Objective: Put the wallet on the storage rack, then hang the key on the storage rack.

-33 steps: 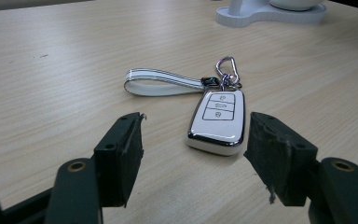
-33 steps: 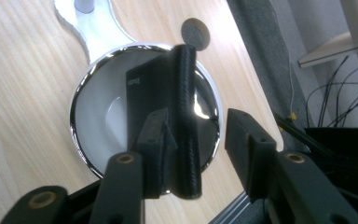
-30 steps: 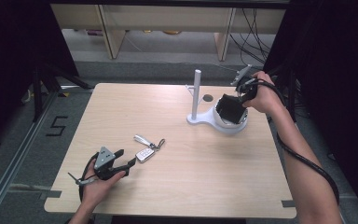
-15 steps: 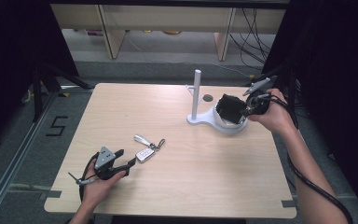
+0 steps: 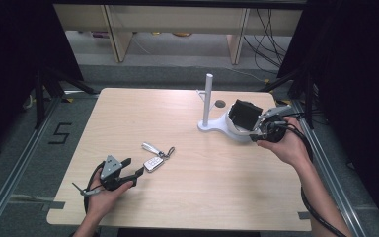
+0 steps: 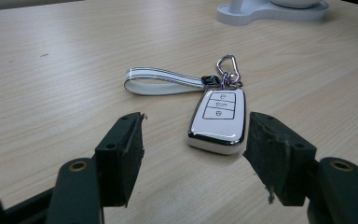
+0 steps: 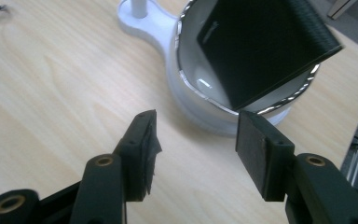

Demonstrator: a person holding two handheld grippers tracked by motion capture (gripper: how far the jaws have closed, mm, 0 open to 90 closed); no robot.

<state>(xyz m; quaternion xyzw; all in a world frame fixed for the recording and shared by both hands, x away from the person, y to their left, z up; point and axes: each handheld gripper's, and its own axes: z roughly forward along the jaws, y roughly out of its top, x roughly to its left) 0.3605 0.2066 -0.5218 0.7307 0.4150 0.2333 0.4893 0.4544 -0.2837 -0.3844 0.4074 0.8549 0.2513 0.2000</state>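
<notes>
A: Two grippers, both gaping. Left gripper [image 6: 193, 154] sits low on the table [image 5: 187, 197], key fob [image 6: 218, 120] lying just ahead between its jaws, untouched.

B: And the right gripper [image 7: 196, 149]?

A: Jaws just sprang wide, nothing between them. Wallet [image 7: 265, 42] rests tilted in the white bowl [image 7: 200, 102].

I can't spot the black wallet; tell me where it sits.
In the high view the black wallet leans tilted in the white bowl stand at the table's right, just ahead of the open right gripper.
</notes>
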